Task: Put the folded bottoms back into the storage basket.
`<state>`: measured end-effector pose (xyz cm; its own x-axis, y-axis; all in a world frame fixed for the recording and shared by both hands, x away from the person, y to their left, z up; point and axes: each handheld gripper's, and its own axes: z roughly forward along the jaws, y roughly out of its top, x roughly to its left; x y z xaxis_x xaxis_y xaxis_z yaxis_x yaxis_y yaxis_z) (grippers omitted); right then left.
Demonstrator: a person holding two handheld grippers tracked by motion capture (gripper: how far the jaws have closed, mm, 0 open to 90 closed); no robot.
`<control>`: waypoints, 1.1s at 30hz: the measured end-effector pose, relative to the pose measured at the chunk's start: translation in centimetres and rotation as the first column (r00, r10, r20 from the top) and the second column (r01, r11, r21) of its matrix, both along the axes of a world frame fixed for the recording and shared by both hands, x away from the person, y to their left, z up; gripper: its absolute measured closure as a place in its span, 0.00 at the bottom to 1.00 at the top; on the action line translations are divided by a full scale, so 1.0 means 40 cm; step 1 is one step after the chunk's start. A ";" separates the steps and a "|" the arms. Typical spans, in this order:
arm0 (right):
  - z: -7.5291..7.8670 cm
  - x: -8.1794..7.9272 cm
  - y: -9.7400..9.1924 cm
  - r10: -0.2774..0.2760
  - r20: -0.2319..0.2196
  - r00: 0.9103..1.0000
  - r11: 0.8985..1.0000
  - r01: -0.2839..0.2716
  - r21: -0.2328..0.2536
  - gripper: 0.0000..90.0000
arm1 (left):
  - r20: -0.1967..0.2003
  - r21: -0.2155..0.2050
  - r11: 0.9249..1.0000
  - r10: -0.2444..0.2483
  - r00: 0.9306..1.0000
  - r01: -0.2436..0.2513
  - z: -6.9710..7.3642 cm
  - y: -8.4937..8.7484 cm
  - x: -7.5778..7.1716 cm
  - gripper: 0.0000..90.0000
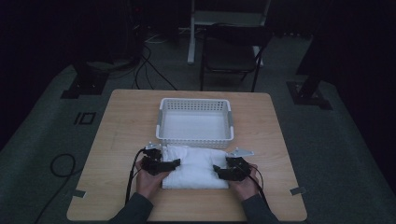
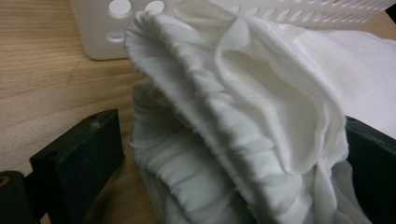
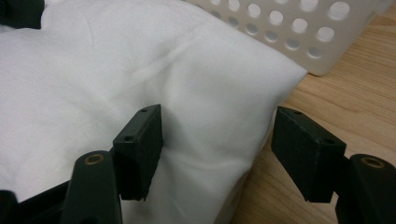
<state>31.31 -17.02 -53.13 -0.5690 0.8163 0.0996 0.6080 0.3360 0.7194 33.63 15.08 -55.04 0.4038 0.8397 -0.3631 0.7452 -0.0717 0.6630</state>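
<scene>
the folded towel (image 1: 196,168) lies between the left gripper (image 1: 169,164) and right gripper (image 1: 220,171), just before the basket (image 1: 195,137). left jaws stand apart around its bunched edge; right jaws apart astride its corner.

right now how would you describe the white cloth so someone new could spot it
On the wooden table, look just in front of the white perforated basket, on the person's side. The folded white cloth lies there between the left gripper and right gripper: soft and layered, unlike the rigid, holed basket.
</scene>
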 end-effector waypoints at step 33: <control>-0.045 0.070 -0.023 0.020 -0.199 0.980 0.970 0.029 0.242 0.33 | 0.020 -0.032 0.998 -0.060 0.998 0.061 -0.005 0.001 -0.002 0.11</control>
